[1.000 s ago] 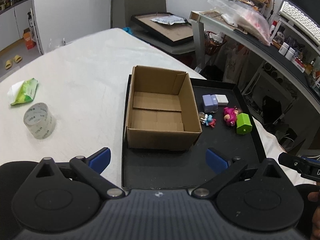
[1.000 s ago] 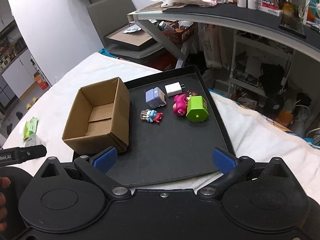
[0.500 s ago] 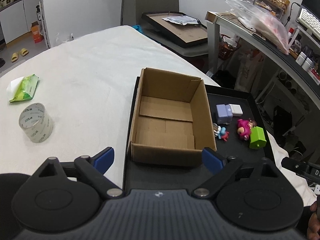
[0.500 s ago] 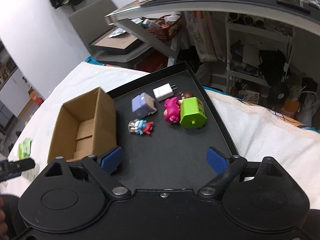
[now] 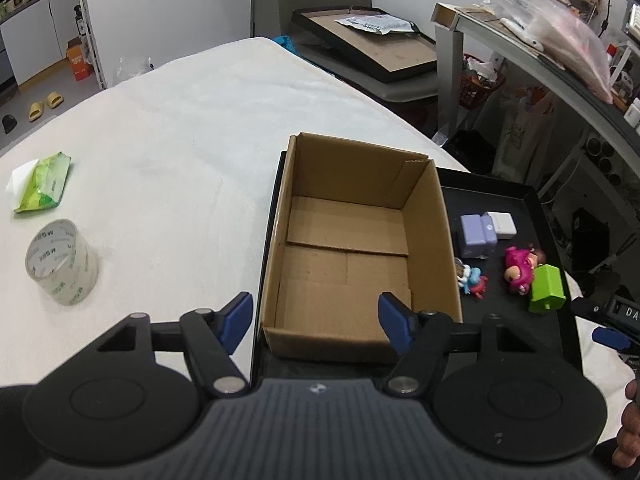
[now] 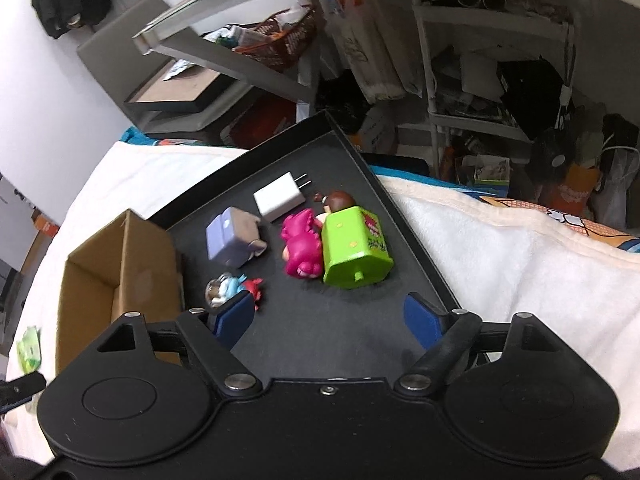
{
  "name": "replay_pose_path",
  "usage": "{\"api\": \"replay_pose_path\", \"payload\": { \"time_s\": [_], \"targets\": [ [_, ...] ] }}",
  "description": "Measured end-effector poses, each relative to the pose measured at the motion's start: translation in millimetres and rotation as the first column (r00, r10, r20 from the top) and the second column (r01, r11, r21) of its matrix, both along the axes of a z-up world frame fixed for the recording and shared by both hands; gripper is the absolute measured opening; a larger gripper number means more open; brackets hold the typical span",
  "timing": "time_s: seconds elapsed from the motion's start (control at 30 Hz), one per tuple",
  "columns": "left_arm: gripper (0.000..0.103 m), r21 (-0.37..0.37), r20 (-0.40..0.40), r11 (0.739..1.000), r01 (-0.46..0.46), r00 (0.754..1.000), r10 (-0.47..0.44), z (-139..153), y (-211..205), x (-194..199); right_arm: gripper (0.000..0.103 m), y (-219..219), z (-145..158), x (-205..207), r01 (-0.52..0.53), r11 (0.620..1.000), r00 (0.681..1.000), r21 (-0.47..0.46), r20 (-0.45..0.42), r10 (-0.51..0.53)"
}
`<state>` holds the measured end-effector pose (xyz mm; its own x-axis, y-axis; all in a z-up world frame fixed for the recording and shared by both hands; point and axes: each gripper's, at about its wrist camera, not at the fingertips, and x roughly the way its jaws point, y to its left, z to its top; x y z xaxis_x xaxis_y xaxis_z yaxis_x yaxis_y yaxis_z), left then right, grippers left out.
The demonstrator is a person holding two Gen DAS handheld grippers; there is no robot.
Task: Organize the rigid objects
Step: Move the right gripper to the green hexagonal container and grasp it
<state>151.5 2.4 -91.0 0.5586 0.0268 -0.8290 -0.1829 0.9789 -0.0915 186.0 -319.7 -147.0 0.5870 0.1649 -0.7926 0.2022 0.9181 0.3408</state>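
An open cardboard box (image 5: 352, 248) stands empty on the left part of a black tray (image 5: 552, 344). Right of it lie a lilac block (image 6: 230, 242), a white charger plug (image 6: 280, 198), a pink toy (image 6: 302, 250), a green block (image 6: 354, 252) and a small blue-and-red figure (image 6: 236, 290). My left gripper (image 5: 316, 322) hovers open over the box's near wall. My right gripper (image 6: 332, 320) is open low over the tray, just short of the pink toy and green block, its left finger (image 6: 236, 318) beside the small figure.
A tape roll (image 5: 60, 266) and a green wipes pack (image 5: 42, 186) lie on the white table (image 5: 180, 152) to the left. The tray's right rim (image 6: 400, 216) borders a white cloth. A grey desk and cluttered shelves stand beyond the table.
Both grippers have moved forward. The left one came closer to the box. The right one dropped lower toward the toys, which now look larger; both stay open.
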Motion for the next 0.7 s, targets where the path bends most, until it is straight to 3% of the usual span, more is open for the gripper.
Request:
{"api": "replay_pose_path", "payload": {
  "time_s": [0.2,0.47,0.7],
  "targets": [
    [0.056,0.011,-0.048,1.000,-0.010,0.999,0.011,-11.8,3.4,22.0,0.078,-5.7,-12.0,21.5,0.026,1.000,0.999,0.015,-0.020,-0.026],
    [0.052,0.033,-0.107,0.999,-0.013,0.994,0.017,-28.6,7.1,48.0,0.077,-10.4,-33.8,37.7,0.018,1.000,1.000,0.006,0.005,-0.018],
    [0.040,0.069,-0.144,0.997,-0.019,0.989,0.029,-40.4,11.6,67.5,0.077,-16.4,-49.7,47.3,0.019,0.999,1.000,0.027,-0.012,-0.019]
  ]
}}
